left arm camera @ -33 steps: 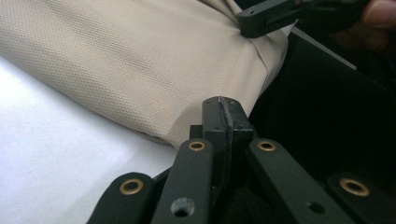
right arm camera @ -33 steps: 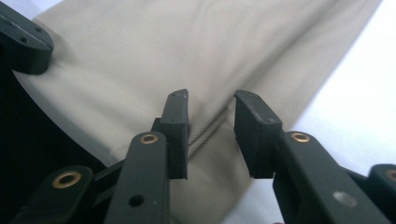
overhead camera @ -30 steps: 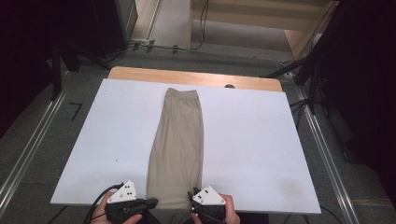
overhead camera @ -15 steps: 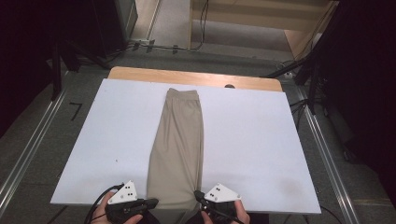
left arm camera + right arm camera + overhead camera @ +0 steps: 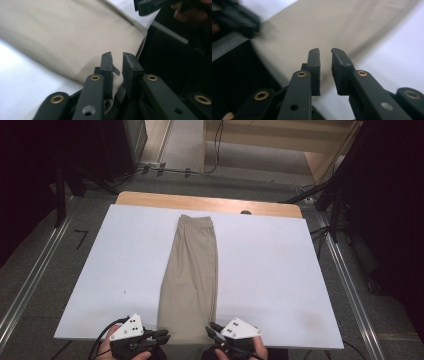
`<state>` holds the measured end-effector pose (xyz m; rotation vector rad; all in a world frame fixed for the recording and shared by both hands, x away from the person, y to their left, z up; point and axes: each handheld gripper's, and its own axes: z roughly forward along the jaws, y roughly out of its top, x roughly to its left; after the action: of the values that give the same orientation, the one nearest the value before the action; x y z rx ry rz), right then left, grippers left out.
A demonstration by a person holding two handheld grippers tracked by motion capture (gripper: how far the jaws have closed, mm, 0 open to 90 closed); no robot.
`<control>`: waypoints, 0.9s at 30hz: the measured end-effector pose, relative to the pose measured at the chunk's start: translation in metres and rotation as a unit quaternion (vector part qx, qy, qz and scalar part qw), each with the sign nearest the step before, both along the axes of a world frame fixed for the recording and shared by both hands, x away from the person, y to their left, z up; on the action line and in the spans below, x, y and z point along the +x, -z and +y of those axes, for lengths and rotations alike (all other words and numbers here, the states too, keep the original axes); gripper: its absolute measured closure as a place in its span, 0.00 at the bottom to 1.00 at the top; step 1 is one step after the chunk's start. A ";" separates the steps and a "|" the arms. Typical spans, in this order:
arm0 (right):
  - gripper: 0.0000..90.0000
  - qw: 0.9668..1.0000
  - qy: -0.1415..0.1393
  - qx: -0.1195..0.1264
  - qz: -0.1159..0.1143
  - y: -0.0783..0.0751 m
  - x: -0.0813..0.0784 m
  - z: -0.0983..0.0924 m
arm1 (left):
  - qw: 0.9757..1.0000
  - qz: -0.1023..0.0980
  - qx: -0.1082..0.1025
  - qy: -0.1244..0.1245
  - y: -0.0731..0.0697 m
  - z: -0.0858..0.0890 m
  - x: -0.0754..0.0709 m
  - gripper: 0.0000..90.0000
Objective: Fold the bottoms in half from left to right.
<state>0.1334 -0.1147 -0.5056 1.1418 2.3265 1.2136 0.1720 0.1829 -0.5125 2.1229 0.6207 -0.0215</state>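
Tan pants (image 5: 192,275) lie folded long down the middle of the white table (image 5: 280,270), the bottom end hanging over the near edge. The left gripper (image 5: 159,336) and the right gripper (image 5: 212,330) sit at that end, one on each side. Both have their jaws a little apart, holding nothing.

White rectangular board (image 5: 280,285) on light wooden table (image 5: 150,200), grey floor (image 5: 40,270), black cables (image 5: 320,227) at right
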 end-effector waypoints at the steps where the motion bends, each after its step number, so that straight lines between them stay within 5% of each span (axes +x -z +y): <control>1: 0.88 1.000 -0.013 -0.013 -0.007 0.003 0.000 0.009 | 1.000 0.002 0.010 0.000 0.002 -0.002 0.001 0.91; 3: 0.93 0.999 -0.019 -0.049 -0.006 0.010 0.001 0.021 | 1.000 0.004 0.017 -0.004 0.004 -0.003 0.001 0.96; 6: 0.97 0.999 -0.015 -0.035 0.014 0.015 0.003 0.014 | 1.000 0.007 0.018 -0.008 0.004 -0.002 0.003 1.00; 13: 0.97 0.998 0.012 -0.044 0.032 0.013 0.001 -0.019 | 1.000 0.004 0.023 -0.003 0.004 -0.004 0.004 1.00; 14: 0.95 0.998 0.014 -0.058 0.028 0.012 0.000 -0.023 | 1.000 0.009 0.020 -0.002 0.004 -0.004 0.005 1.00; 17: 0.80 0.999 0.006 -0.044 0.013 0.005 -0.001 -0.029 | 0.999 0.035 0.001 -0.003 0.005 -0.001 0.008 0.99; 19: 0.73 0.999 0.004 -0.039 0.003 0.002 -0.001 -0.030 | 0.999 0.041 -0.009 -0.006 0.006 -0.001 0.008 0.88; 22: 0.49 1.000 -0.005 -0.025 -0.019 -0.010 0.002 -0.040 | 0.999 0.032 -0.029 -0.007 0.001 0.000 0.007 0.71; 23: 0.46 1.000 -0.001 -0.020 -0.023 -0.012 0.003 -0.044 | 0.998 0.025 -0.058 -0.015 -0.006 0.003 0.009 0.65; 27: 0.32 0.999 0.013 0.015 -0.029 -0.023 0.009 -0.064 | 0.996 -0.011 -0.079 -0.027 -0.024 0.006 0.017 0.46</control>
<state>0.1422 -0.1787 -0.4828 1.1265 2.2512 1.2603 0.1894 0.1892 -0.4881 1.9510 0.6417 -0.0164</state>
